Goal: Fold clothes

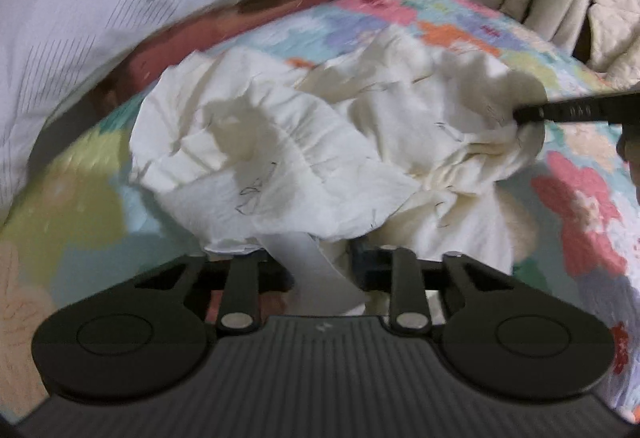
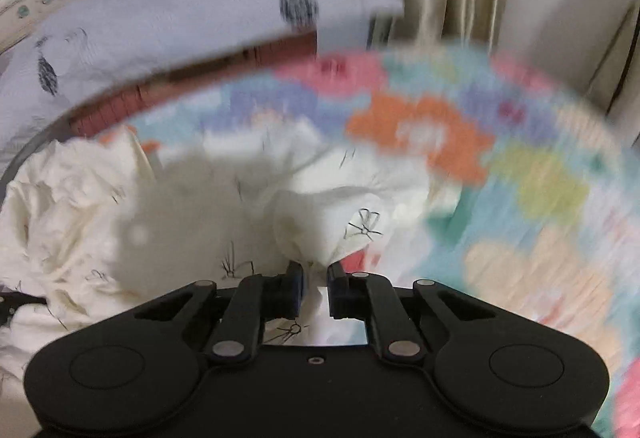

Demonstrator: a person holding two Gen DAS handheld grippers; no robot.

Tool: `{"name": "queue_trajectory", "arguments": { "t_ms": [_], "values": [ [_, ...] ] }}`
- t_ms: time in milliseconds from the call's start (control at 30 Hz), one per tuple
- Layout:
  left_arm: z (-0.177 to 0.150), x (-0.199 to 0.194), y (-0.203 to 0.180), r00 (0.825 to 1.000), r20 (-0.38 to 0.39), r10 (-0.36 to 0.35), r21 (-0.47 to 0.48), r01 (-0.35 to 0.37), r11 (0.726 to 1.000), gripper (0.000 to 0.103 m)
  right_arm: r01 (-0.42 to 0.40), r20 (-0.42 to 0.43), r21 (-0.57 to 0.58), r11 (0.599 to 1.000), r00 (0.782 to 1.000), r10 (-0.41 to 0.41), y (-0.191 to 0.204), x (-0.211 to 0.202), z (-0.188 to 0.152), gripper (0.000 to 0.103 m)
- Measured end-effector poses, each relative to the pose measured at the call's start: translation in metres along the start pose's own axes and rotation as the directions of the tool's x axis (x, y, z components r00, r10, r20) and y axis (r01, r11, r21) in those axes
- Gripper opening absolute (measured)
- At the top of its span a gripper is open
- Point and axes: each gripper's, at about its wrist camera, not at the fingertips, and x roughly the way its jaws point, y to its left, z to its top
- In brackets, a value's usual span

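Folding has barely started tbh: my white garment (image 1: 320, 141) sits crumpled on the flowery bedspread (image 1: 576, 197), left gripper (image 1: 320, 258) pinching its near edge and right gripper (image 2: 314, 278) clamped on another bunch, so spreading flat and every fold remain.

Left gripper (image 1: 320, 258): black ribbed housing, round discs, silver pivot pins.
Right gripper (image 2: 314, 292): matte black, blue-edged pads.

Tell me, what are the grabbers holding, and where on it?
Both pinch the white garment: right gripper on a bunched fold, left gripper on its near edge.
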Motion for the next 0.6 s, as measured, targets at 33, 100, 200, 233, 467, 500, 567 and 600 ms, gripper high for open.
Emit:
{"name": "queue_trajectory", "arguments": {
  "t_ms": [33,100,200,233,467,500,567,600],
  "values": [
    [0.001,-0.006,-0.003,0.999,0.029,-0.019,0.000,0.019,1.000,0.021,0.009,0.032,0.021,1.000,0.999,-0.010,-0.003,-0.010,0.004,0.009],
    [0.005,-0.024,-0.009,0.990,0.109,-0.085,-0.008,0.087,0.996,0.019,0.046,0.105,0.054,0.997,0.993,-0.052,-0.013,-0.035,0.012,0.008],
    [0.014,-0.050,-0.024,0.958,0.191,-0.212,-0.019,0.220,0.975,0.018,0.127,0.208,0.098,0.987,0.967,-0.145,-0.038,-0.082,0.020,0.008],
    [0.018,-0.056,-0.030,0.946,0.205,-0.252,-0.024,0.263,0.965,0.018,0.160,0.237,0.114,0.980,0.954,-0.184,-0.048,-0.097,0.021,0.008],
    [0.045,-0.048,-0.104,0.899,0.175,-0.402,0.104,0.389,0.915,0.026,0.374,0.239,0.368,0.851,0.847,-0.476,-0.154,-0.168,-0.007,0.008],
    [0.040,-0.037,-0.110,0.899,0.131,-0.418,0.101,0.408,0.907,0.027,0.400,0.202,0.402,0.824,0.839,-0.506,-0.169,-0.171,-0.019,0.008],
    [0.023,-0.010,-0.113,0.900,0.031,-0.435,0.068,0.433,0.899,0.027,0.472,0.105,0.423,0.773,0.822,-0.559,-0.193,-0.168,-0.048,0.008],
    [0.012,0.000,-0.112,0.905,-0.006,-0.425,0.063,0.424,0.903,0.027,0.508,0.048,0.420,0.752,0.815,-0.577,-0.203,-0.162,-0.063,0.008]
  ]
}}
